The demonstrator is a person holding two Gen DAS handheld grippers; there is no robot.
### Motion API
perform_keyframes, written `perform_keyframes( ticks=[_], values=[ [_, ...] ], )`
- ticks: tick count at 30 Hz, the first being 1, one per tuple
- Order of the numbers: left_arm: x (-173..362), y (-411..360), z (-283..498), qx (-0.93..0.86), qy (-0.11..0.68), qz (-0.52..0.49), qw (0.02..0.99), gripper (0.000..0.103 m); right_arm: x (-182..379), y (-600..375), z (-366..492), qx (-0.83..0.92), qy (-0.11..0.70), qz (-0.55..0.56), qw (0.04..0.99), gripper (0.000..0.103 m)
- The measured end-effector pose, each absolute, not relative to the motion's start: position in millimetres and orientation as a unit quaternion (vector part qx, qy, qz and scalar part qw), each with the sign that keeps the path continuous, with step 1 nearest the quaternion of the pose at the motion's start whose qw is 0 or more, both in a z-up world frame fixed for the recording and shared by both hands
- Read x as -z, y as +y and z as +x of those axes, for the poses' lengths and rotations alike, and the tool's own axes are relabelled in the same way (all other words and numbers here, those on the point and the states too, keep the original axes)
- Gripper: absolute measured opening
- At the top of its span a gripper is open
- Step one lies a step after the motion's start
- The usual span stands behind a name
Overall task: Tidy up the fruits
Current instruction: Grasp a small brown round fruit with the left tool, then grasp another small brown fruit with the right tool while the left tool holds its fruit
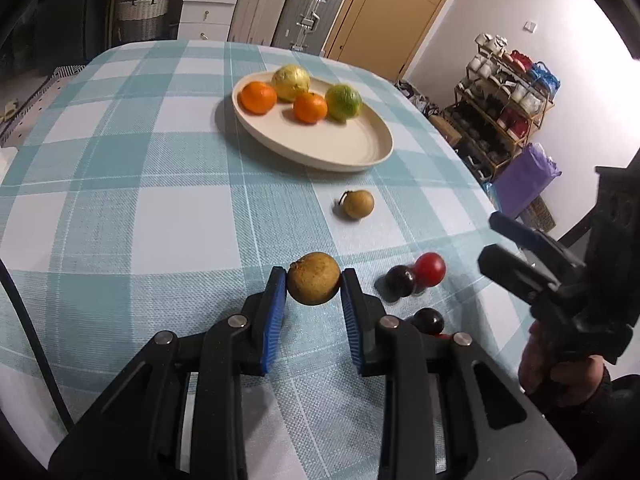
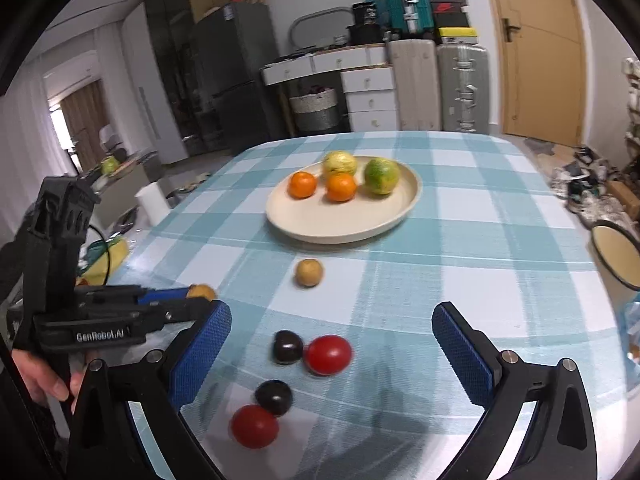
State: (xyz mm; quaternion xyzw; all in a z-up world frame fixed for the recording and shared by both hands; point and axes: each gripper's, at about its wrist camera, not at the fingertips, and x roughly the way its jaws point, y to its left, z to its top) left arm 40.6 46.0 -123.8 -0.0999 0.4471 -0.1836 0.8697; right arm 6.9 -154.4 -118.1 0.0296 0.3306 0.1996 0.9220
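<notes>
My left gripper [image 1: 314,286] is shut on a brown round fruit [image 1: 314,283], held just above the checked tablecloth; it also shows in the right wrist view [image 2: 202,292]. A cream plate [image 1: 340,144] farther back holds two oranges [image 1: 258,97], a yellow fruit [image 1: 291,82] and a green citrus [image 1: 343,102]. A second brown fruit [image 1: 358,204] lies between plate and gripper. My right gripper [image 2: 332,330] is open above two red tomatoes [image 2: 328,355] and two dark plums [image 2: 287,346]. It shows at the right of the left wrist view [image 1: 494,244].
The table's right edge [image 1: 480,184] drops toward a shoe rack [image 1: 504,120] and a purple bag [image 1: 524,176]. Suitcases and white drawers stand behind the table. A round stool [image 2: 618,252] is at the right, and a paper roll [image 2: 154,202] at the left.
</notes>
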Motion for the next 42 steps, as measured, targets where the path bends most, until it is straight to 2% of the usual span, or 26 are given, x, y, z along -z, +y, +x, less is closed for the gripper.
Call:
perform_keyframes(
  ticks=[17,22,32,36,38,42],
  values=[
    [114,78,44,0.183,0.44,-0.133,0.869,0.025,135,-135,47,-0.24,0.367,0.047,0.898,0.101],
    [113,78,45,0.188,0.441,-0.135,0.867,0.025,140,-127,64,-0.249,0.383,0.051,0.888,0.09],
    [116,83,49,0.179,0.449,-0.14,0.864,0.025,145,-113,88,-0.255,0.399,0.045,0.88,0.084],
    [116,85,51,0.175,0.452,-0.139,0.864,0.025,150,-108,94,-0.255,0.41,0.037,0.875,0.071],
    [116,86,51,0.173,0.452,-0.141,0.864,0.025,153,-105,97,-0.253,0.416,0.033,0.873,0.069],
    [117,84,51,0.17,0.453,-0.134,0.865,0.025,156,-101,100,-0.242,0.419,0.017,0.875,0.048]
  ],
)
